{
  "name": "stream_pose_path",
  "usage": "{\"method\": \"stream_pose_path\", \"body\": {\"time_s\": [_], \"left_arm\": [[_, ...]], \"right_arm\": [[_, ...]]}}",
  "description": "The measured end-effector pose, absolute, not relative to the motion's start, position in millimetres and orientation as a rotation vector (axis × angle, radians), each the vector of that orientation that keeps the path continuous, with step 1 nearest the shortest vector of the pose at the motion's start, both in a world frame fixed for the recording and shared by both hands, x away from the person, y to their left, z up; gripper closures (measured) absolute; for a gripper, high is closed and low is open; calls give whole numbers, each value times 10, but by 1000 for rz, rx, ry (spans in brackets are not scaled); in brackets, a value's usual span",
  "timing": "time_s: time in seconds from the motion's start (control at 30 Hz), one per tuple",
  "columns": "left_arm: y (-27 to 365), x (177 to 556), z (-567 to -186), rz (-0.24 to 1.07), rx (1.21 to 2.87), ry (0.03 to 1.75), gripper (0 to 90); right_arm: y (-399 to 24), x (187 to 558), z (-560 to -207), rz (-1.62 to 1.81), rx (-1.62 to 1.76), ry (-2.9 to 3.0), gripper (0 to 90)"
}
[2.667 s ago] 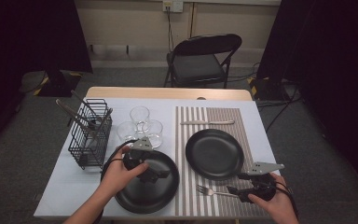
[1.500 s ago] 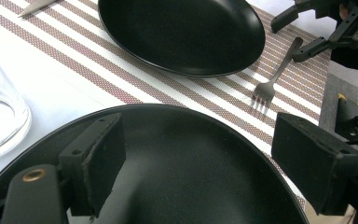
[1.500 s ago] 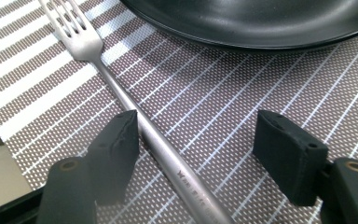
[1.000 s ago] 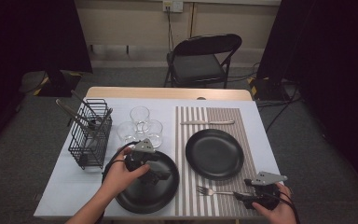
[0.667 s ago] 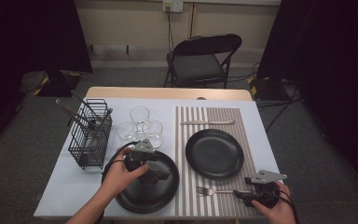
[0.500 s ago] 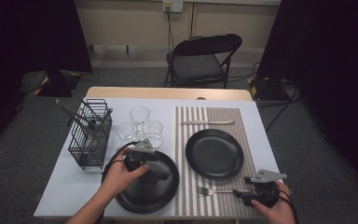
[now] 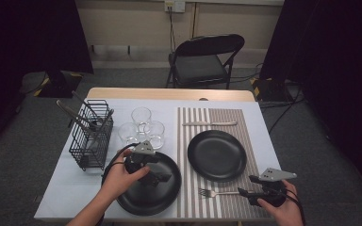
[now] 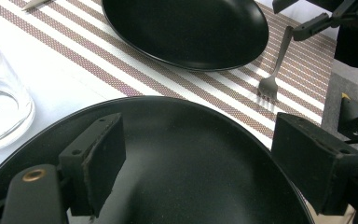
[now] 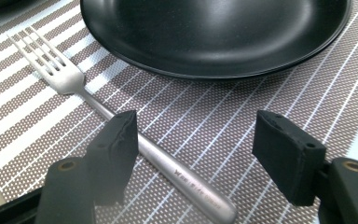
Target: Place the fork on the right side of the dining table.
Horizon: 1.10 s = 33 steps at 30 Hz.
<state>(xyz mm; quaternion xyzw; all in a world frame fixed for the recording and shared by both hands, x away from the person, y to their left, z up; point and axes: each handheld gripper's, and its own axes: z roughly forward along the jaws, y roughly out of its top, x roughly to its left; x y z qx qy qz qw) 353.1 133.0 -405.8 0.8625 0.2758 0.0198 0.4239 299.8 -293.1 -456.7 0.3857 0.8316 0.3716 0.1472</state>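
My left gripper (image 8: 200,172) has its jaws spread wide and clamped on nothing, hanging just above the near black plate (image 8: 182,140), whose dark basin runs between and under both pads. My right gripper (image 9: 196,158) has its jaws wide apart too; they have just been opening a little further, and the fork (image 9: 121,121) lies flat on the striped placemat (image 9: 270,84) with its handle passing close by the left pad, gripped by neither. Working across the table from the left in the high view, I see the wire basket (image 7: 92,136) holding utensils near the left edge, then three glasses (image 7: 141,127) clustered just beside it. Below them sits the near black plate (image 7: 162,200) on the white table (image 7: 66,188), with my left hand (image 7: 118,176) and left gripper (image 7: 158,179) over its upper left part. Next comes the striped placemat (image 7: 188,136), bearing a knife (image 7: 209,123) at its far end, the second black plate (image 7: 217,155) in the middle, and the fork (image 7: 217,192) along its near edge, tines pointing left. My right gripper (image 7: 245,193) rests at the fork's handle end, held by my right hand (image 7: 283,209) at the table's near right corner.
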Motion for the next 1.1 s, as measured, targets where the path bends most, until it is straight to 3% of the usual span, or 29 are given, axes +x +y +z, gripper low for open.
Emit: {"method": "stream_pose_path", "body": {"time_s": [1.1], "left_arm": [[1517,3430,-4101,66,2137,736,175]], "right_arm": [[-2685,3240,-4364,1183,1113,2385,284]]}}
